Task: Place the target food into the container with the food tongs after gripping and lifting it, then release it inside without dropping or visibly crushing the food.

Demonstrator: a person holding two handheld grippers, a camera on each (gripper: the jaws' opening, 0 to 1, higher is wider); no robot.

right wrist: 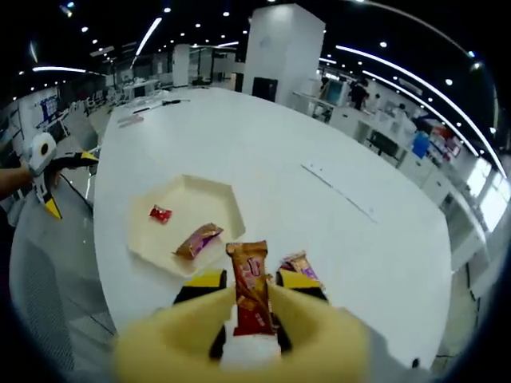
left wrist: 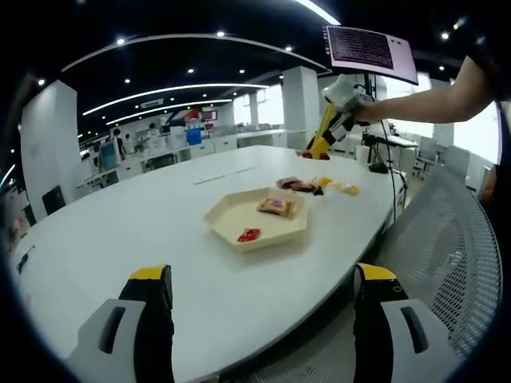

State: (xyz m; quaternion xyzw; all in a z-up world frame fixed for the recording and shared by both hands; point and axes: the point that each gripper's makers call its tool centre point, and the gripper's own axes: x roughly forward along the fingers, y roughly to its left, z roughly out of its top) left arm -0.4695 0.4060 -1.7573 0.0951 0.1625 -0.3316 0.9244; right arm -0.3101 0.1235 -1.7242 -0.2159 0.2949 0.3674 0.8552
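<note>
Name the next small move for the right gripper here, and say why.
Probably carry the brown snack packet left to above the cream tray. The right gripper holds it upright and lifted, short of the tray, where a red packet and purple packet already lie.

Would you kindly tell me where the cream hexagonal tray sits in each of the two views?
Left gripper view: the cream hexagonal tray lies centre frame on the white table.
Right gripper view: the tray lies left of centre, above the right claw.
Shared landmark: the small red packet inside the tray.
</note>
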